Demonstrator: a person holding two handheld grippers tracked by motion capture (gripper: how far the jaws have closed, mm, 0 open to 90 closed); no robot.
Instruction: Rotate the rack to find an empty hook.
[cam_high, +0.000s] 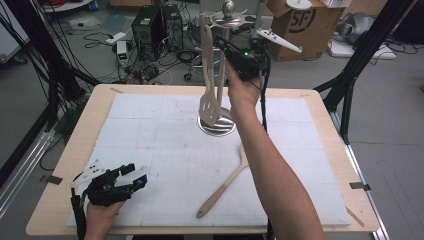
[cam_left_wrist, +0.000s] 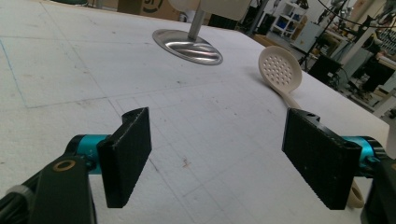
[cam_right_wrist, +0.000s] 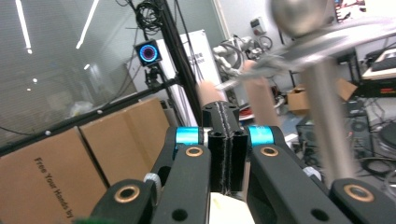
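Slotted spatula (cam_high: 210, 95): hangs on the metal stand (cam_high: 216, 126), its handle clamped in the right gripper (cam_high: 225, 52).
Handling: probably light, stiff, smooth; best gripped high on the flat handle.
Left gripper (cam_left_wrist: 217, 156): jaws apart, holding nothing, resting low.
Skimmer spoon (cam_high: 222, 187): flat on the white mat (cam_high: 150, 150).

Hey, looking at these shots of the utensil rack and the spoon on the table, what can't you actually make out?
- High view: whether the right tongs grip a turner; the hand covers the contact.
- Right tongs view: the rack and hanging handles are blurred; what sits between the shut jaws is unclear.
- Left tongs view: the spoon handle is hidden behind a jaw; the rack top is cut off by the upper edge.
- High view: the spoon bowl is hidden by the forearm.
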